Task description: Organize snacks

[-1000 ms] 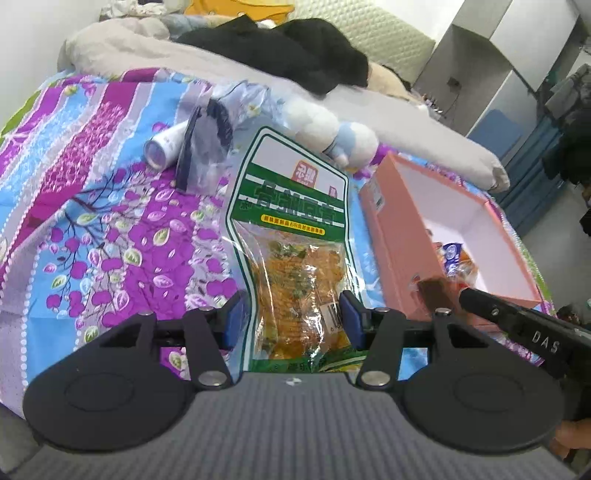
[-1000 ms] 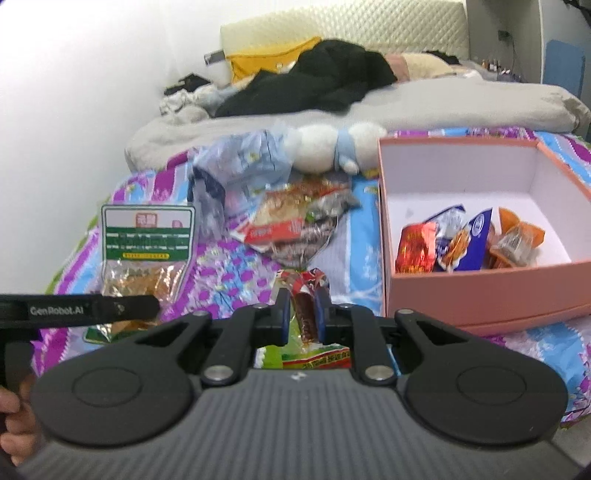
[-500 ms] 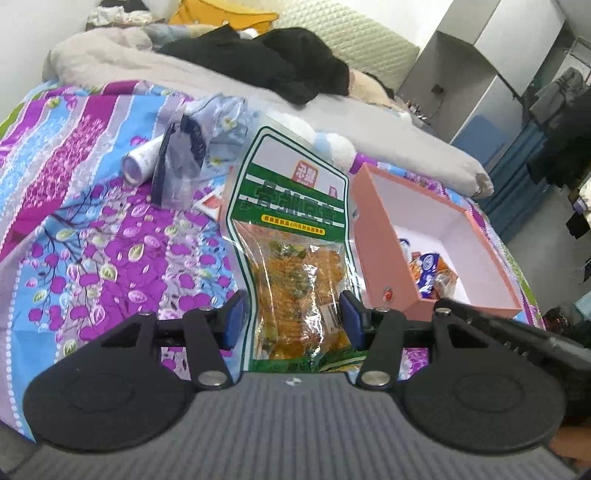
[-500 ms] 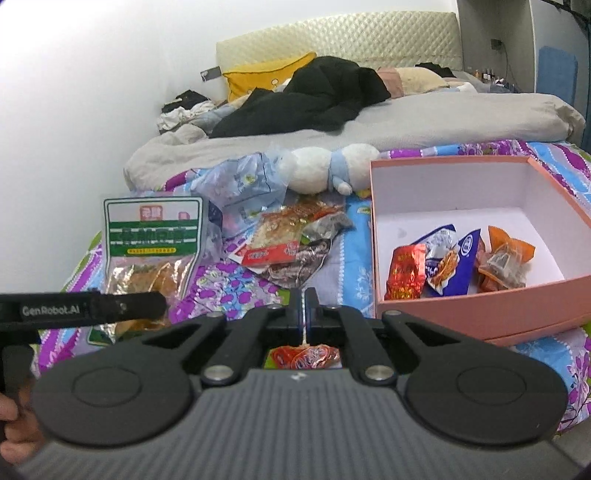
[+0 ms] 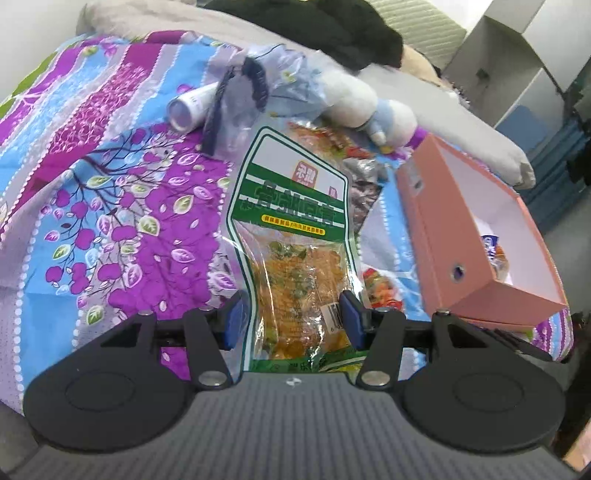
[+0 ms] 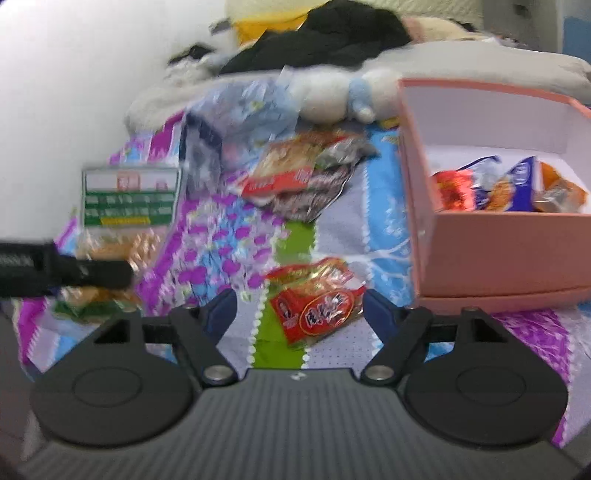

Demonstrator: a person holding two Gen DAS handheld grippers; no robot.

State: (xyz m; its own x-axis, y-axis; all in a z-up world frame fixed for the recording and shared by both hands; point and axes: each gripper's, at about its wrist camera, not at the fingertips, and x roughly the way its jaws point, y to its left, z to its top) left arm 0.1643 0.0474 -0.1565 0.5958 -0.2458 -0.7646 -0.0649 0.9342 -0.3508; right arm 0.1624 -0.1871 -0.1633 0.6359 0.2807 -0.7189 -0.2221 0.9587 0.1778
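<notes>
A purple, blue and white floral bedsheet [image 5: 110, 206] covered the bed; a white and pale blue plush toy [image 5: 369, 107] lay on it, near a small white cylindrical tube [image 5: 192, 107] and a crumpled clear plastic bag [image 5: 240, 122]; behind them sat a heap of black clothing [image 5: 332, 26] on a grey duvet [image 6: 461, 59]

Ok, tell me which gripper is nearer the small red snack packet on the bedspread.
Right. The right gripper has just opened and frames the red snack packet between its jaws without touching it. The left gripper holds the green-labelled snack bag, off to the side.
</notes>
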